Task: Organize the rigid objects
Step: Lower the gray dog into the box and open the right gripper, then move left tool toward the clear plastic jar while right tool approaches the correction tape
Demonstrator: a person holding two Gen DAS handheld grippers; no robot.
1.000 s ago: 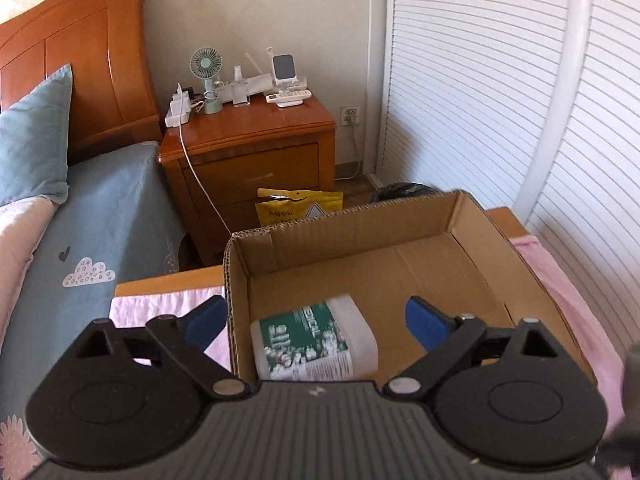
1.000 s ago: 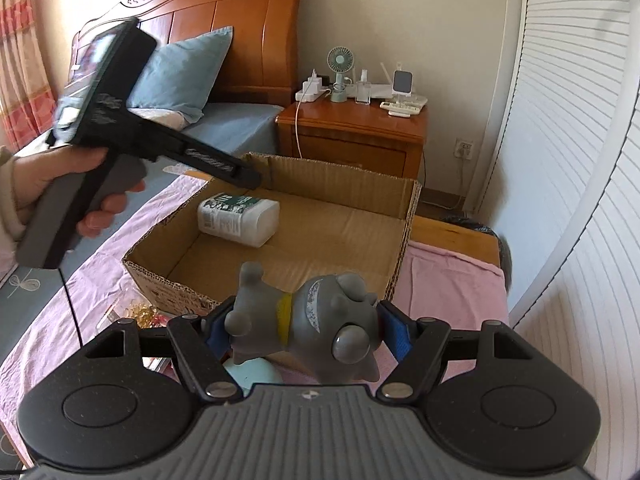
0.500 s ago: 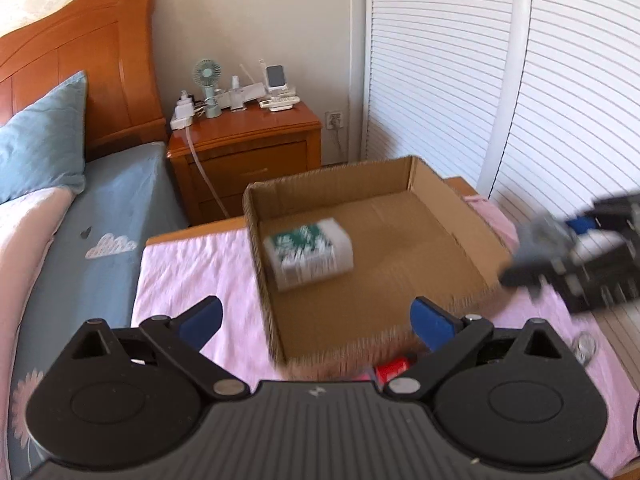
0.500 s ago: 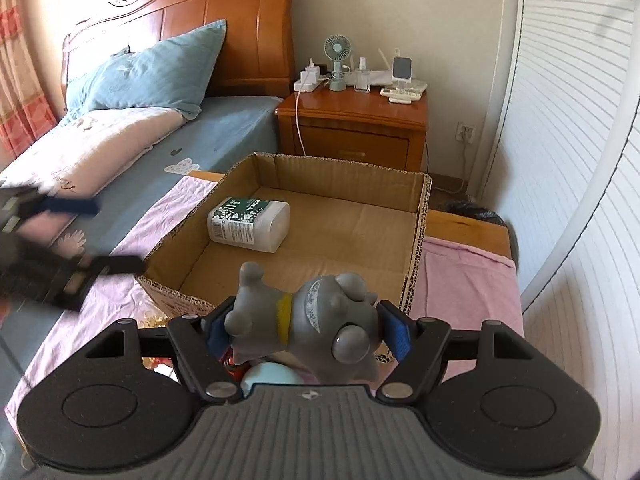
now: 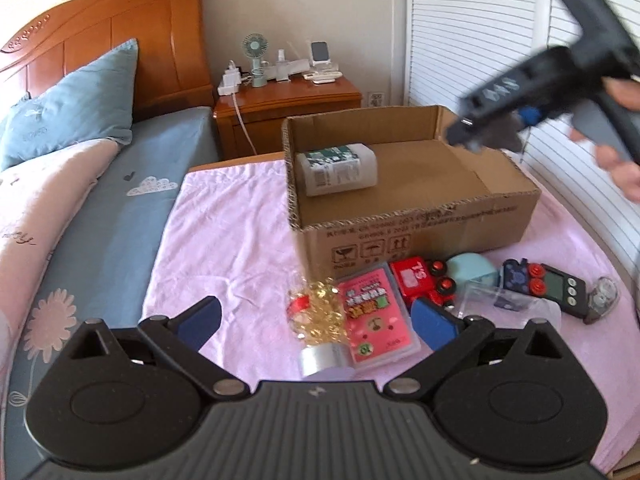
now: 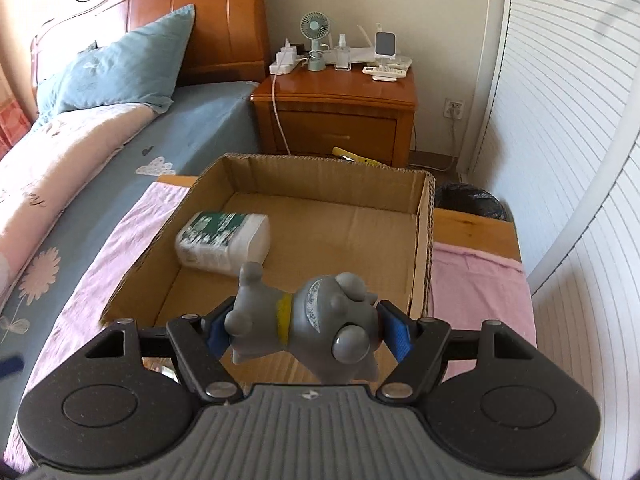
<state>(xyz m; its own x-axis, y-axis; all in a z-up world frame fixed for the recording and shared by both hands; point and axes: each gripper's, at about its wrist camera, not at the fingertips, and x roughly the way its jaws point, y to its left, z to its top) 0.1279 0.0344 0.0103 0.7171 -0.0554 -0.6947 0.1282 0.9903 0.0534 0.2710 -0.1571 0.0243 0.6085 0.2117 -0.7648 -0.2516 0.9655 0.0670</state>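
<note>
Right wrist view: right gripper (image 6: 306, 334) pinching grey toy (image 6: 332, 312) sideways, pads pressed on head end and rump end; held above near wall of box (image 6: 424, 248), not yet over the floor; kept high, probably to clear the cardboard rim before lowering. Bottle (image 6: 222, 242) lying on its side in left half of box floor, close to left wall; right half left bare, likely the spot for the toy (a judgement, nothing more); sideways grip suits this, since spreading the pads would let the toy drop flat.

Left wrist view: left gripper (image 5: 316, 320) spread wide, jaws just been opening, nothing between them; hovering over loose items on pink cloth (image 5: 224, 240) in front of box, seemingly lining up the next pick. Gold jar (image 5: 320, 316) and card pack (image 5: 376, 316) nearest, side by side and touching, neither gripped. Red car (image 5: 420, 280), timer (image 5: 556, 288) and clear plastic pieces crowded against box front, some overlapping. Wide spread sensible for a clean approach in such a huddle; risk of nudging a neighbour when closing on one. Task early: one thing boxed, one in hand, most waiting outside.
</note>
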